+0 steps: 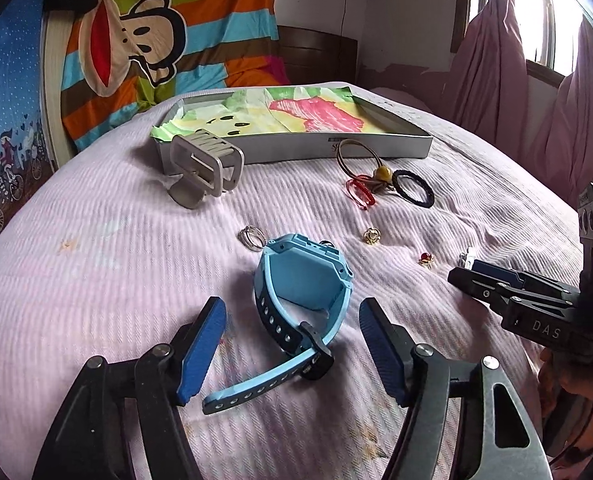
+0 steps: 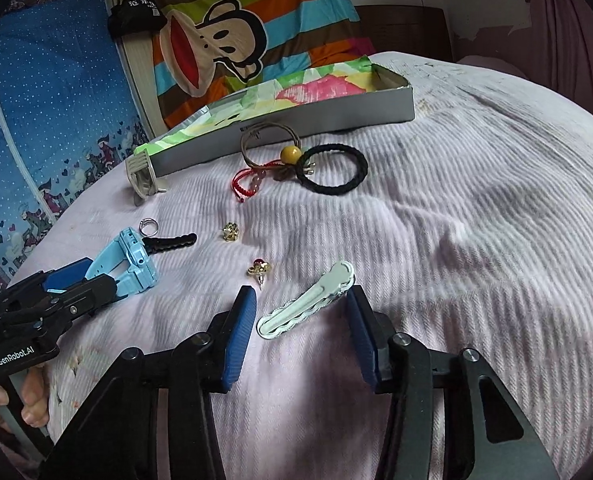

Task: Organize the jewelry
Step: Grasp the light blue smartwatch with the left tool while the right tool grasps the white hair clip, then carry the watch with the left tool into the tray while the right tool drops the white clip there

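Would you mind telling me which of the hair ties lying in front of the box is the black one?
The black hair tie is the thick braided ring farthest right; the thin brown one carries a yellow bead.

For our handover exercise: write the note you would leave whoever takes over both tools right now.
Left tool: open, straddling the light-blue plastic watch, not gripping.
Right tool: open around the white metal hair clip; contact unclear.
On the pink bedspread: silver ring, gold ring, red-stone earring, black hair tie, bead-tie and red-cord tangle.
Grey box: no jewelry visible inside.
Left: everything.
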Available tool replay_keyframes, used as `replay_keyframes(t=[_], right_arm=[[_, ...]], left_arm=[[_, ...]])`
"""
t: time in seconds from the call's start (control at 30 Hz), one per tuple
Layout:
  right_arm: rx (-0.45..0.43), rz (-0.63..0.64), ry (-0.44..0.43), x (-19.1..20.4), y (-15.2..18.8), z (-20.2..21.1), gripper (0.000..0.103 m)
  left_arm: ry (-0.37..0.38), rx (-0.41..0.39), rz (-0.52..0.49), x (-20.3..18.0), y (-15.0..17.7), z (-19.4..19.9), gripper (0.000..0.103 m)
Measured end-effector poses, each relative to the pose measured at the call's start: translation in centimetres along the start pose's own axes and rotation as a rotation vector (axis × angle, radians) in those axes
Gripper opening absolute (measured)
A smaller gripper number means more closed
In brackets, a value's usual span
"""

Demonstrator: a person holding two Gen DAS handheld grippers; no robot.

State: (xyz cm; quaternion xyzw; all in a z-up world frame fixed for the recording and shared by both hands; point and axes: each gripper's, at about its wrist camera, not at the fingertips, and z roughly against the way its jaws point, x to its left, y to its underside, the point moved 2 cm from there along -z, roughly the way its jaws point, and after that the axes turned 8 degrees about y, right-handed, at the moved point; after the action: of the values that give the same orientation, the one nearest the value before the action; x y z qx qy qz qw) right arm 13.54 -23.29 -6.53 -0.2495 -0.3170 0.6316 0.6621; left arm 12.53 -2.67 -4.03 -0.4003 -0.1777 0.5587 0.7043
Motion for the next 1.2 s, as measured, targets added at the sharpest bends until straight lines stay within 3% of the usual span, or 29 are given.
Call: replay_keyframes(t=[0.17, 0.3, 0.37, 0.4, 0.57, 0.8, 1.0, 1.2], right_arm=[[0.012, 0.001, -0.014, 0.4, 0.2, -0.5, 0.034], [0.022, 0.004, -0.038, 0.7, 0.3, -0.9, 0.027], [0.029, 0.017, -0.056, 1.2, 0.3, -1.1, 0.018], [0.034, 0.022, -0.070, 1.5, 0.4, -1.2, 0.014], [0.019, 0.048, -0.101, 2.2, 0.6, -1.0, 0.010], [-0.048, 0.031, -0.172, 1.9, 0.2, 0.2, 0.010], [-0.094, 0.010, -0.248, 1.9, -2.6, 0.5, 0.010], [-0.142, 0.002, -0.300, 2.3, -8.1, -0.4, 0.010]], left_arm=[[0.010, 0.037, -0.028, -0.4, 0.2, -0.5, 0.043], [0.027, 0.041, -0.029, -0.6, 0.4, -0.5, 0.035], [0.030, 0.041, -0.034, -0.7, 0.5, -0.5, 0.030], [0.031, 0.041, -0.039, -0.9, 0.5, -0.5, 0.021], [0.024, 0.030, -0.072, -1.7, 0.6, 0.1, 0.015], [0.067, -0.050, -0.058, -2.2, -1.0, 2.3, 0.012], [0.094, -0.131, -0.033, -1.7, -5.7, 3.1, 0.012], [0.085, -0.194, -0.018, 0.0, -10.9, 2.4, 0.012]])
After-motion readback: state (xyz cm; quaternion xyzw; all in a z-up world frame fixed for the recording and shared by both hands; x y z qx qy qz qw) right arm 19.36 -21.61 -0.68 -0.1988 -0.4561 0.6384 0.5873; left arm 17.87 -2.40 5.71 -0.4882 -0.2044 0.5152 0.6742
